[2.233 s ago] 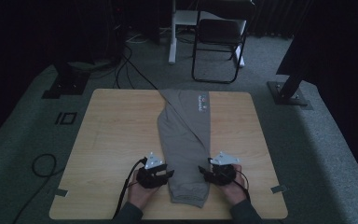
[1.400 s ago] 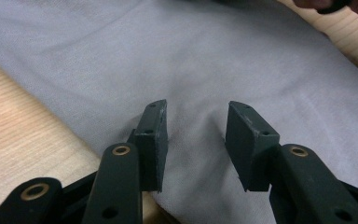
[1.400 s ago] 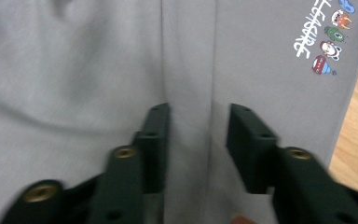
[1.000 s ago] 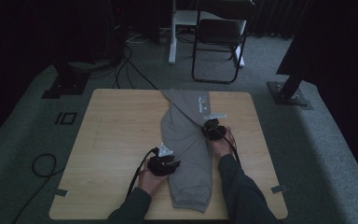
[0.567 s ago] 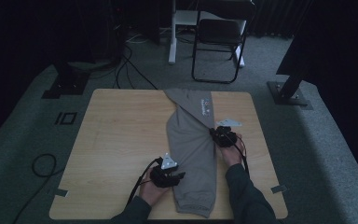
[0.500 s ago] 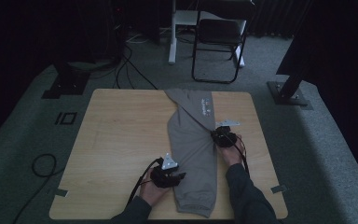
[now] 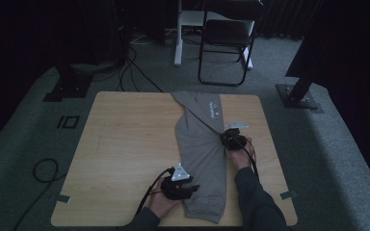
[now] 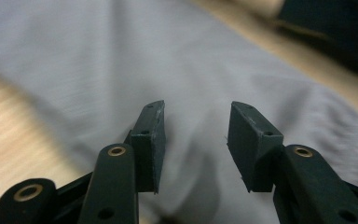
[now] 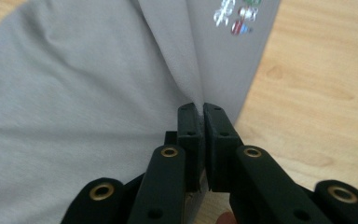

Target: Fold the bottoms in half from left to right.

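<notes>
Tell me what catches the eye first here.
A grey garment lies lengthwise on the wooden table, bunched at its right edge where the right gripper is shut on a fold. The left gripper hangs open over its near end.

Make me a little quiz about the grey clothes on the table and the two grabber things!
1. True or false: the right gripper is pinching a fold of the grey garment.
2. The left gripper has its jaws: A) wide apart over the cloth, B) clamped on a cable, C) holding a cup.
3. Fill in: the garment lies on a wooden ____.

Key: 1 true. 2 A. 3 table.
</notes>
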